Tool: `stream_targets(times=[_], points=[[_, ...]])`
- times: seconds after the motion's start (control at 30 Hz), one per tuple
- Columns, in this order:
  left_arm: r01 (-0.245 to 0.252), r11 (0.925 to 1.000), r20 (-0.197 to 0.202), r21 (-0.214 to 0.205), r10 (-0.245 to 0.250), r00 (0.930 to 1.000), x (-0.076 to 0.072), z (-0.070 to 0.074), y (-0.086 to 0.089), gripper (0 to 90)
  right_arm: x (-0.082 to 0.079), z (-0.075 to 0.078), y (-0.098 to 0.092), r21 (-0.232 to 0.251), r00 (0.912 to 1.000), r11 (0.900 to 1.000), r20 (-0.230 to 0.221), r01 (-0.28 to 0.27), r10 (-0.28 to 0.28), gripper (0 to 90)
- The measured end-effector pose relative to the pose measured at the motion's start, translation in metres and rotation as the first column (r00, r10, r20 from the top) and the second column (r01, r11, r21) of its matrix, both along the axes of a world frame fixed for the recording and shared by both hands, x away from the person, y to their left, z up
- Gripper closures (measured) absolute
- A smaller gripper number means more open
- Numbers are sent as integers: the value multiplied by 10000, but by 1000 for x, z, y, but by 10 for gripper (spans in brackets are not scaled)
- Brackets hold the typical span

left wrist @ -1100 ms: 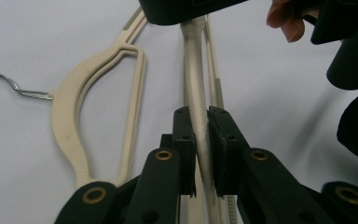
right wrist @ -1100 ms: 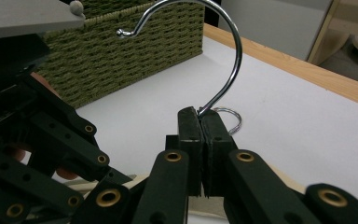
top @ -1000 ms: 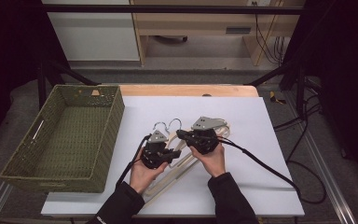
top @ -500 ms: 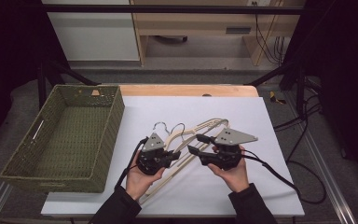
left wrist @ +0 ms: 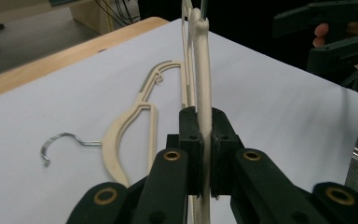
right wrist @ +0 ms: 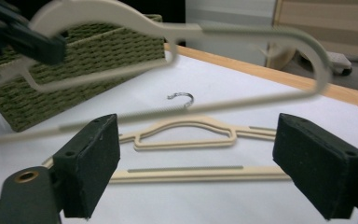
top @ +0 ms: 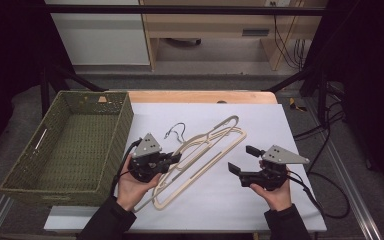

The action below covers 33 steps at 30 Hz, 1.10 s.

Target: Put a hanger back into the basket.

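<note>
Since the earlier frame, the right gripper (top: 244, 162) has been drawn rightward off the hangers, and its jaws have just been opening; they are spread wide with nothing between them. One cream hanger (left wrist: 200, 79) is clamped in the shut left gripper (top: 176, 158) and raised above the other hanger (right wrist: 186, 133), which lies on the white table (top: 275, 120) beside the green basket (top: 125, 117).
</note>
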<state>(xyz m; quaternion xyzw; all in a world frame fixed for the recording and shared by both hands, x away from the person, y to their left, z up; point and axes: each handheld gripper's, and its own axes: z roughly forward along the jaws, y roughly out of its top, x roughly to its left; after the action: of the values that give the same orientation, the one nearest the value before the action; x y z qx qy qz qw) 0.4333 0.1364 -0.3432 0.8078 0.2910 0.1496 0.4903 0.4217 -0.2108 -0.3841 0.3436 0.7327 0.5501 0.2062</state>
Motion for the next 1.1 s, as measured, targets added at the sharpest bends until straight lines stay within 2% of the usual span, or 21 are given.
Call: stream_targets(times=[0.27,0.47,0.6,0.83,0.97,1.1], points=[[-199,9998,417,-13,199,9989,0,33,31,859,-5,-5,-15,-27,9988,9989,-131,475,-476,120],[-535,9986,436,36,533,9976,5,51,57,859,-7,-7,-20,-162,9981,9981,-174,594,-597,106],[-667,9977,495,-136,673,9965,8,61,76,860,-8,-8,-22,-209,9978,9977,-144,648,-651,99],[-907,9958,499,-93,910,9946,19,72,105,860,-10,-8,-28,-164,9955,9955,-98,936,-938,71],[-1069,9940,396,-211,1077,9934,27,75,119,860,-12,-9,-34,-130,9928,9927,-39,1198,-1199,58],[-1329,9911,434,-103,1332,9901,33,76,131,860,-12,-10,-37,-156,9909,9909,-90,1339,-1340,54]])
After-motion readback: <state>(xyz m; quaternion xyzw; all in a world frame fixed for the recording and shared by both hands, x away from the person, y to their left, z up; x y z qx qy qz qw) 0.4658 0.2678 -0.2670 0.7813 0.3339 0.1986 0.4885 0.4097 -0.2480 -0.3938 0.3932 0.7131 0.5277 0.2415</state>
